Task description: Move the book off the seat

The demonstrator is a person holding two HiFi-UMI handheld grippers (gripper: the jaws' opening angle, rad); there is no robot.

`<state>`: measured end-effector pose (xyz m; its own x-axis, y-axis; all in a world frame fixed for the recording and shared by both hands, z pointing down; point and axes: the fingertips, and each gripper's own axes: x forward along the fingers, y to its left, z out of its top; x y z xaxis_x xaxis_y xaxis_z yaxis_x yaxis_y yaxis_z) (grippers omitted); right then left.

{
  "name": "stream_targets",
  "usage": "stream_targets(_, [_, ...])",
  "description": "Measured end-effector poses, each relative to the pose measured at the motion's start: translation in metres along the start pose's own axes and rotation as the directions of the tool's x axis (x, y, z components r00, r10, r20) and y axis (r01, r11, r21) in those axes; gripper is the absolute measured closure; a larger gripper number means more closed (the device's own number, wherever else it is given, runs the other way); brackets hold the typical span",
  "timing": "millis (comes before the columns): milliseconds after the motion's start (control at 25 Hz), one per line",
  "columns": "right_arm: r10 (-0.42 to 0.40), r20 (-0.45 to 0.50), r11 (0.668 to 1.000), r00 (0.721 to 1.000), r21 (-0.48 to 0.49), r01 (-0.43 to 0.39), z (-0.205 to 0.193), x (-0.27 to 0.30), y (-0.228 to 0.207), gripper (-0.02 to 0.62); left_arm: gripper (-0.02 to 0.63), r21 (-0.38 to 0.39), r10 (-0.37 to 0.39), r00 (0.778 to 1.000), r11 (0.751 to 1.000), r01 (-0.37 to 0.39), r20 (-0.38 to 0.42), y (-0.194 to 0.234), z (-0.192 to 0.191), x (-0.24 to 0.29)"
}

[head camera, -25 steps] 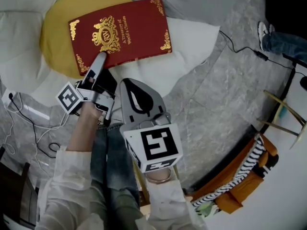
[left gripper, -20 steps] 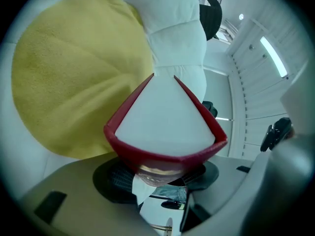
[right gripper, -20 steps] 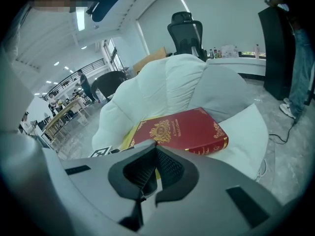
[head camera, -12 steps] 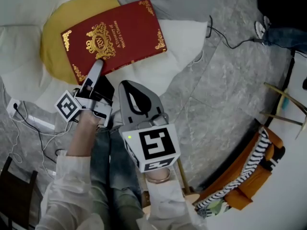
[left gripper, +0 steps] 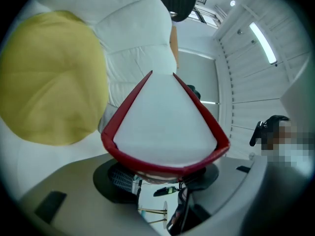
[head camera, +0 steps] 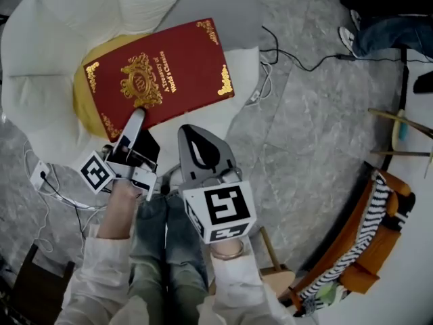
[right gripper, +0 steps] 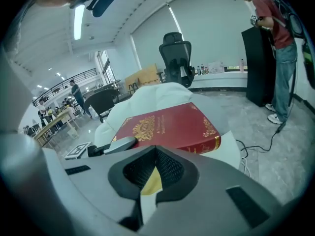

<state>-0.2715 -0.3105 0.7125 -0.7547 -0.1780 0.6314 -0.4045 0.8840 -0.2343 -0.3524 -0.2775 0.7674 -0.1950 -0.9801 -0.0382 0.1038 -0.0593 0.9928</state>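
Since a second ago the book [head camera: 162, 70] is raised over the yellow cushion [head camera: 82, 107] of the seat [head camera: 47, 66] — its near edge is clamped by the left tool [head camera: 137, 114]. Its white pages are seen only in the left gripper view; the right tool [head camera: 195, 137] is closed, empty.

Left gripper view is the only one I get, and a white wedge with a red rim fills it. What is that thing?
Observer: A red book with a gold crest on its cover. The left gripper is clamped on its near edge.
Visitor: And the other gripper?
Observer: The right gripper hangs beside the left one, jaws together, holding nothing.
Visitor: Where could the book go?
Observer: It is over the white seat. In the head view, bare grey floor lies to the right of the seat.
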Motion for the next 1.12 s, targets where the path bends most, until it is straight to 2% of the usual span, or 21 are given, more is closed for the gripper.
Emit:
stream_targets(120, [-0.032, 0.047, 0.999, 0.998, 0.009, 0.032, 0.037, -0.026, -0.008, 0.583, 0.36, 0.005, -0.018, 0.999, 1.0, 0.018, -0.036, -0.042, -0.014, 0.016])
stream_targets(400, [-0.098, 0.129, 0.995, 0.987, 0.037, 0.094, 0.101, -0.099, 0.005, 0.583, 0.36, 0.007, -0.043, 0.992, 0.999, 0.044, -0.117, -0.142, -0.052, 0.026])
stream_targets(600, [-0.19, 0.219, 0.98, 0.957, 0.094, 0.173, 0.158, -0.165, -0.017, 0.583, 0.36, -0.016, -0.106, 0.98, 0.994, 0.105, -0.17, -0.215, -0.088, 0.064])
stream_targets(800, [-0.251, 0.27, 0.968, 0.929, 0.093, 0.235, 0.191, -0.225, -0.001, 0.583, 0.36, -0.043, -0.145, 0.963, 0.989, 0.139, -0.227, -0.275, -0.113, 0.067])
stream_targets(960, [-0.302, 0.316, 0.953, 0.899, 0.073, 0.294, 0.216, -0.279, -0.006, 0.583, 0.36, -0.019, -0.166, 0.931, 0.985, 0.169, -0.325, -0.339, -0.152, 0.074])
stream_targets(1120, [-0.374, 0.344, 0.927, 0.861, 0.112, 0.358, 0.233, -0.34, -0.014, 0.583, 0.36, 0.005, -0.202, 0.895, 0.975, 0.223, -0.398, -0.393, -0.185, 0.077])
